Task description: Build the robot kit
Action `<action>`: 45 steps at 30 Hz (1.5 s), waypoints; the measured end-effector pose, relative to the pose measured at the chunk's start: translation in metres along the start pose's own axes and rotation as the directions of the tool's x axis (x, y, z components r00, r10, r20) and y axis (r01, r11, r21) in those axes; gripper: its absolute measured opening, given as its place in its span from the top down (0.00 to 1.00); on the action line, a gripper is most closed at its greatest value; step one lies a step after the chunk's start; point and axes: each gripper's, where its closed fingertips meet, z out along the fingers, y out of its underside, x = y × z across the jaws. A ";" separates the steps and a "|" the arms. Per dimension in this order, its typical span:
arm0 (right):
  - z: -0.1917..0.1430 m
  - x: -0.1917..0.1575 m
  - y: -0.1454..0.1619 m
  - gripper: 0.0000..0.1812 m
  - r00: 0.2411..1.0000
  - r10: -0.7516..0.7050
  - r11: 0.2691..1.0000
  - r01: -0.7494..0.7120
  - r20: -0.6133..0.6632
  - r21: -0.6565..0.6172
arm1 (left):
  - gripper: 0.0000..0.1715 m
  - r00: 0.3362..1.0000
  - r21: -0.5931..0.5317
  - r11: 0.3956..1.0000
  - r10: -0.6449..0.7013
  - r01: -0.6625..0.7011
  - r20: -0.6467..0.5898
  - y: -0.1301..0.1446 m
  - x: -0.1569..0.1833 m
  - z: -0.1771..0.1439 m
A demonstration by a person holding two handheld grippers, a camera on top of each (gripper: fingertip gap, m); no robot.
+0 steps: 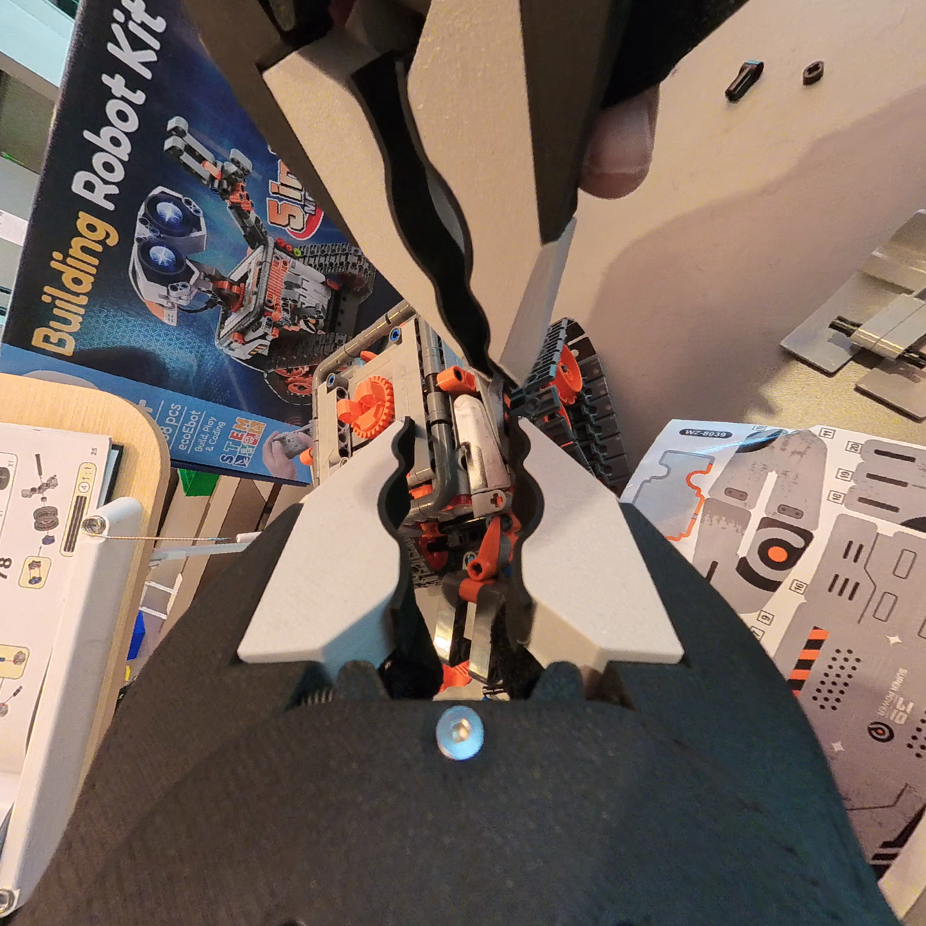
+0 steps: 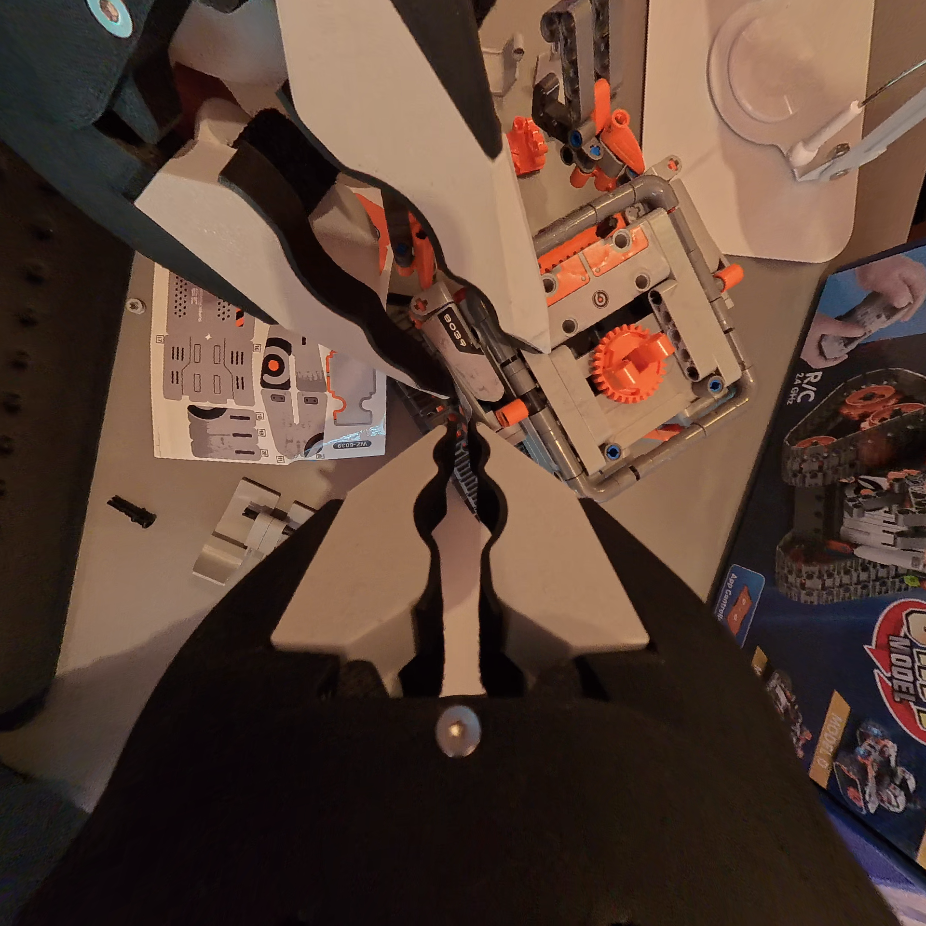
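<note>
Grey-orange brick robot [image 1: 451,451] clamped by left gripper [image 1: 461,441]; right gripper [image 2: 463,441] nearly closed.

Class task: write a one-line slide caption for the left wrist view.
Left tool grips a grey-and-orange tracked brick model; right tool meets it from above, beside a sticker sheet.

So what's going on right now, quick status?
Left gripper closed around the grey-and-orange brick robot. Right gripper nearly shut, tips at the model's track side. Sticker sheet and loose grey parts lie close by.
</note>
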 end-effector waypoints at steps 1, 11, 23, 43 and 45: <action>0.000 0.001 0.000 0.99 1.000 -0.002 1.000 0.002 -0.012 -0.008 | 0.80 1.000 0.000 1.000 0.001 -0.001 0.001 0.000 0.000 0.000; -0.002 0.016 0.009 0.98 0.979 -0.064 0.986 0.032 -0.194 -0.165 | 0.80 1.000 0.004 1.000 -0.002 0.002 0.006 0.000 -0.003 0.003; -0.004 0.023 0.015 0.86 0.985 -0.012 0.993 -0.008 -0.172 -0.116 | 0.80 1.000 0.008 1.000 -0.002 0.002 -0.006 0.000 -0.003 0.003; 0.000 0.024 0.005 0.92 0.989 0.071 0.995 -0.080 -0.132 -0.067 | 0.79 1.000 0.025 1.000 -0.015 0.015 -0.003 0.001 -0.005 0.004; 0.001 0.025 0.004 0.92 0.988 0.086 0.994 -0.095 -0.130 -0.060 | 0.79 1.000 0.024 1.000 -0.018 0.018 -0.005 0.002 -0.006 0.004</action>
